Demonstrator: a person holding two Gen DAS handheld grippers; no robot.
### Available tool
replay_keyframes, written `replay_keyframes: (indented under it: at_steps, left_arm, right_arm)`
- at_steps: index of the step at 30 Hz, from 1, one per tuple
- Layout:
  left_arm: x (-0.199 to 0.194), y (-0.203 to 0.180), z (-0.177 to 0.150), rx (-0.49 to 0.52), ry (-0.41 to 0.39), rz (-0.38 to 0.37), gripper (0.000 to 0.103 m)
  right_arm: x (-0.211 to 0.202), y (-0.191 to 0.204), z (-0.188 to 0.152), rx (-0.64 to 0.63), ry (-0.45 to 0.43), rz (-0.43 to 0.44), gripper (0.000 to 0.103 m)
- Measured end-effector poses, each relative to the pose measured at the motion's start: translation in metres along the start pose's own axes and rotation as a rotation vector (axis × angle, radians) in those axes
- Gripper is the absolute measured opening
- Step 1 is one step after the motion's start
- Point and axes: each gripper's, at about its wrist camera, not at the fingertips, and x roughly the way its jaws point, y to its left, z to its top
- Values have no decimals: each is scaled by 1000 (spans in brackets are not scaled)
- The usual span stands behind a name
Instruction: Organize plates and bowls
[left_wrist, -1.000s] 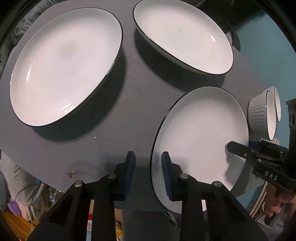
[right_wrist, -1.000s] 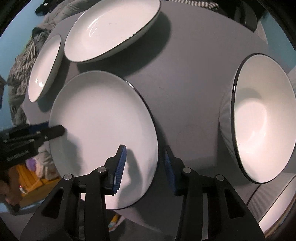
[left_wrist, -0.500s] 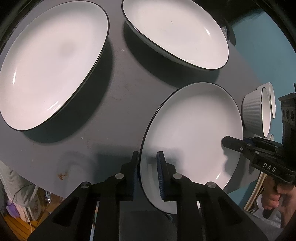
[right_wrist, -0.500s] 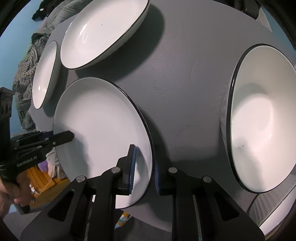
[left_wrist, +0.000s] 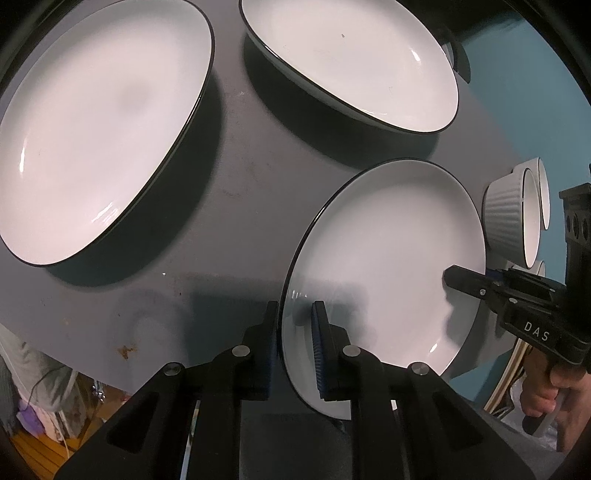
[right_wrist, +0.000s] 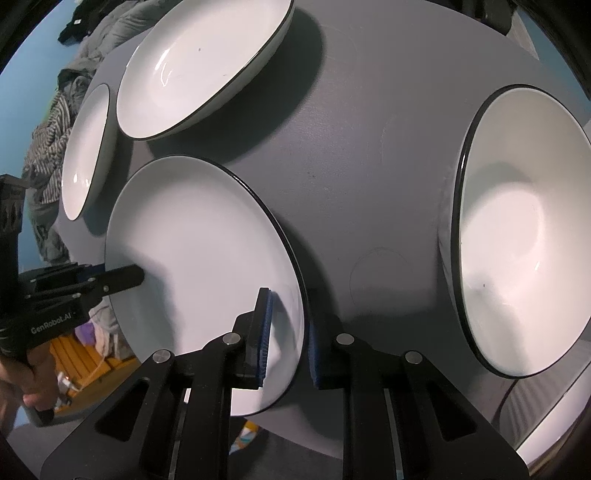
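Observation:
A white plate with a black rim (left_wrist: 388, 273) lies on the round grey table (left_wrist: 229, 206), near its front edge. My left gripper (left_wrist: 295, 332) is shut on the plate's left rim, one blue pad above and one below. At the opposite rim, my right gripper (right_wrist: 290, 334) is shut on the same plate (right_wrist: 195, 251). Each gripper also shows in the other's view: the right gripper (left_wrist: 448, 277) reaches over the plate's right rim, and the left gripper (right_wrist: 138, 275) over its left rim, each with a hand behind it.
A large white plate (left_wrist: 99, 133) lies at the left and a deep white plate (left_wrist: 354, 62) at the back. Ribbed white ramekins (left_wrist: 509, 218) stand past the held plate. A deep white bowl (right_wrist: 524, 236) sits right of my right gripper. Clothes are heaped beyond the table.
Both grippers have closed from open onto opposite rims of the near plate. Each has slid slightly further over its rim.

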Motion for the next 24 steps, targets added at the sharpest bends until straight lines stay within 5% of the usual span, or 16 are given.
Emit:
replay_keyframes:
  at_steps: [24]
  left_arm:
    - [-15, -26, 48, 14, -12, -11, 16]
  right_arm:
    - [-24, -11, 15, 20, -19, 33, 15]
